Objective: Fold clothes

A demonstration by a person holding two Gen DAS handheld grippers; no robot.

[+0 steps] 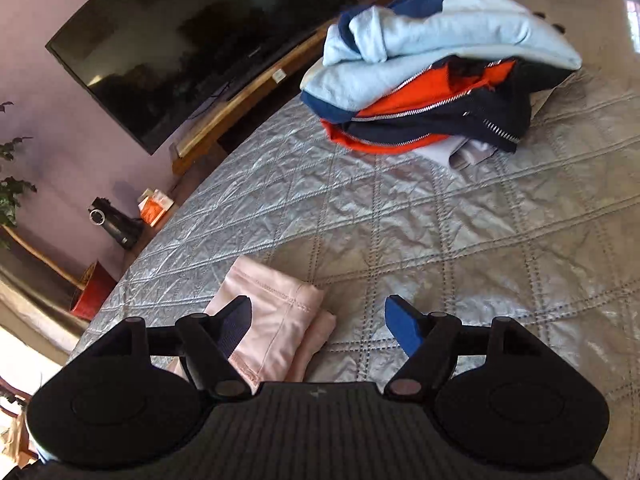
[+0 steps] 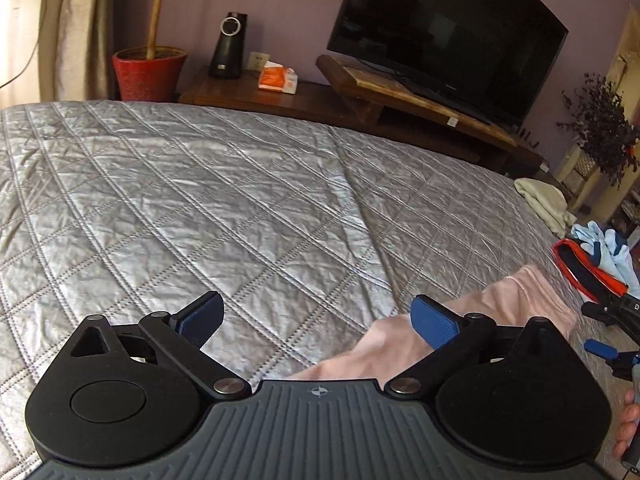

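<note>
Pink, thin-looking knit garment [image 1: 276, 320] is lying folded on the near quilted bedspread [image 1: 440, 220], probably handling light, limp and prone to sliding open, so hemmed edges are offering the surest hold, while left gripper [image 1: 318, 316] and right gripper [image 2: 316, 316] are hovering spread and empty.

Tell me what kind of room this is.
Most likely a bedroom at home. A wide bed with a quilted silver bedspread fills the view, a television stands on a wooden stand against the wall, and a pile of clothes waits on the bed.
</note>
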